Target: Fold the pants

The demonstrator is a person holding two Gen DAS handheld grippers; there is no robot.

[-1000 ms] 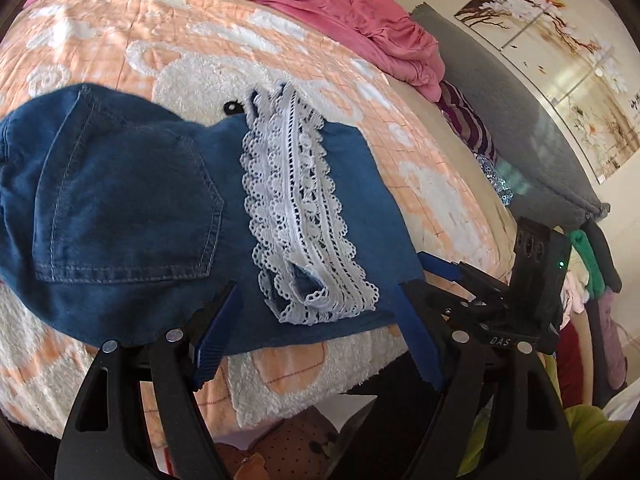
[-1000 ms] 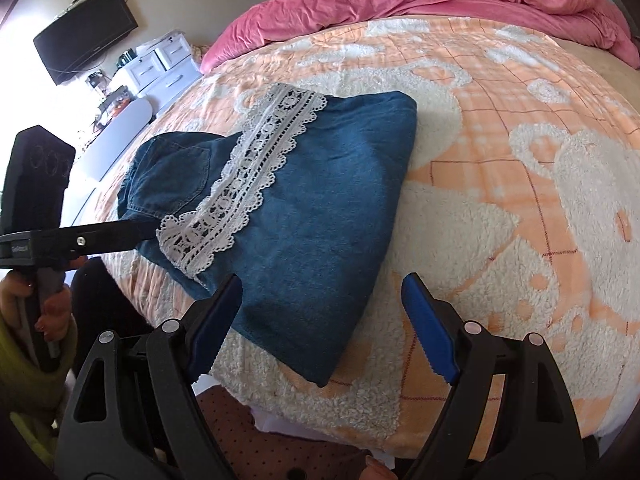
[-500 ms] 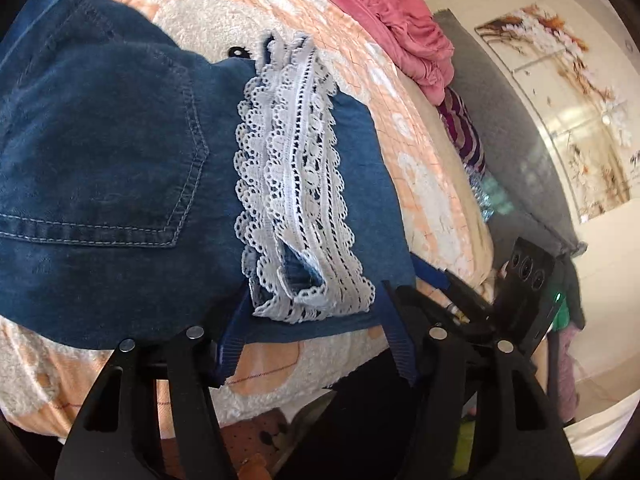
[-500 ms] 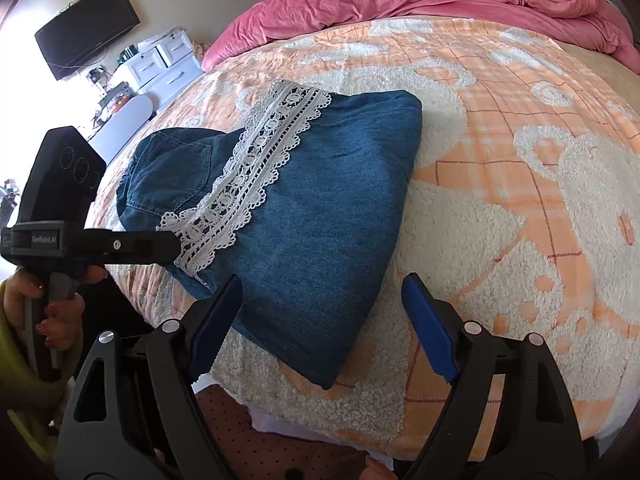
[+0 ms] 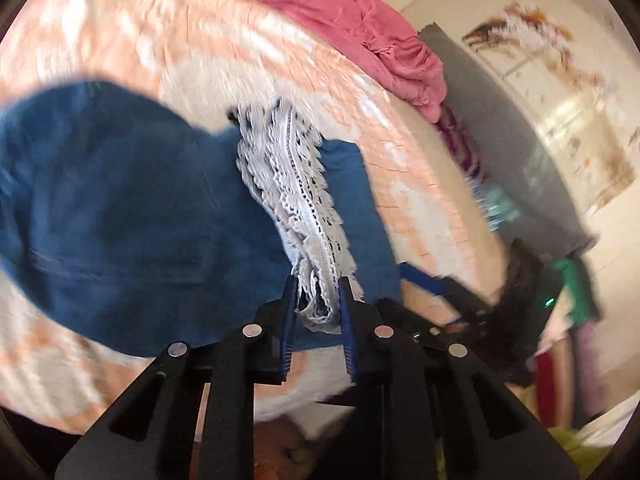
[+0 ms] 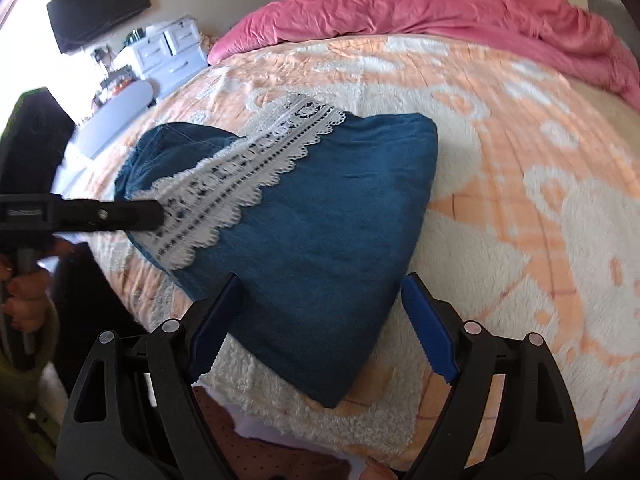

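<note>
The pants (image 6: 320,216) lie on the bed (image 6: 520,160) near its front edge, already folded into a compact denim bundle with the lace hem (image 6: 240,184) doubled across the top; judging from that, at least one more fold is left. The left tongs (image 5: 318,300) have just been closing and now pinch the near end of the lace, angled down at it. The right tongs (image 6: 320,320) hang wide open just over the bundle's near corner, gripping nothing.
</note>
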